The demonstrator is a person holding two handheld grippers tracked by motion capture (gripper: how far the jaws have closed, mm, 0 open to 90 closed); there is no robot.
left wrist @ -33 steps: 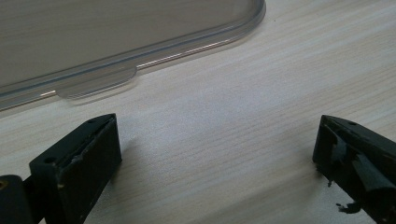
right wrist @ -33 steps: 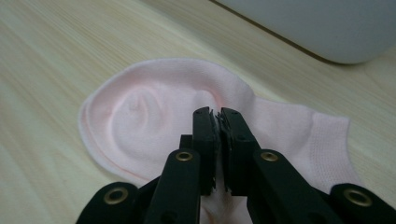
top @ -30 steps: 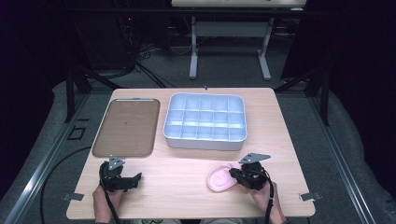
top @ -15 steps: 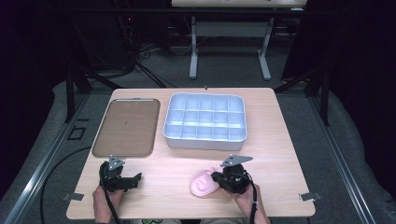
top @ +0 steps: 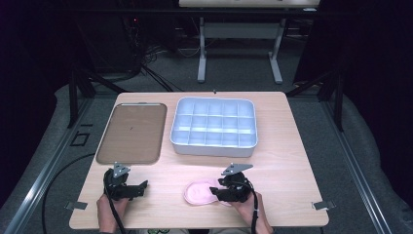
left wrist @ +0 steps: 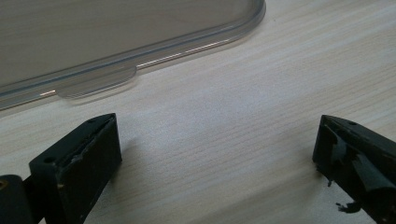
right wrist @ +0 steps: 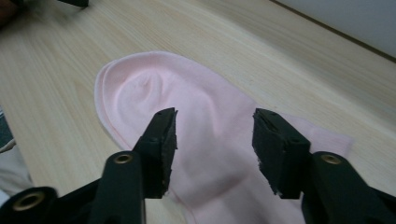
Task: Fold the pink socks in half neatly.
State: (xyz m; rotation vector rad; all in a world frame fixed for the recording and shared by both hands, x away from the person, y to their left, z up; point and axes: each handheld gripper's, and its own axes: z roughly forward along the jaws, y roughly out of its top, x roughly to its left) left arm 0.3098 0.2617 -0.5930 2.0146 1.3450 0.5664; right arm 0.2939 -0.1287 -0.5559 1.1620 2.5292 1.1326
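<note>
The right gripper (right wrist: 212,140), jaws just opening, hangs released over the pink sock (right wrist: 187,121) lying flat on the surface (top: 292,165). The left gripper (left wrist: 215,158) waits open. Next, probably carry the sock to the divided bin (top: 214,126).

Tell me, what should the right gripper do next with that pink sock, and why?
Probably ease back off the pink sock. The right gripper has just been opening its jaws, which stand apart above the cloth without pinching it, and the sock lies flat on the table, apparently put down.
</note>
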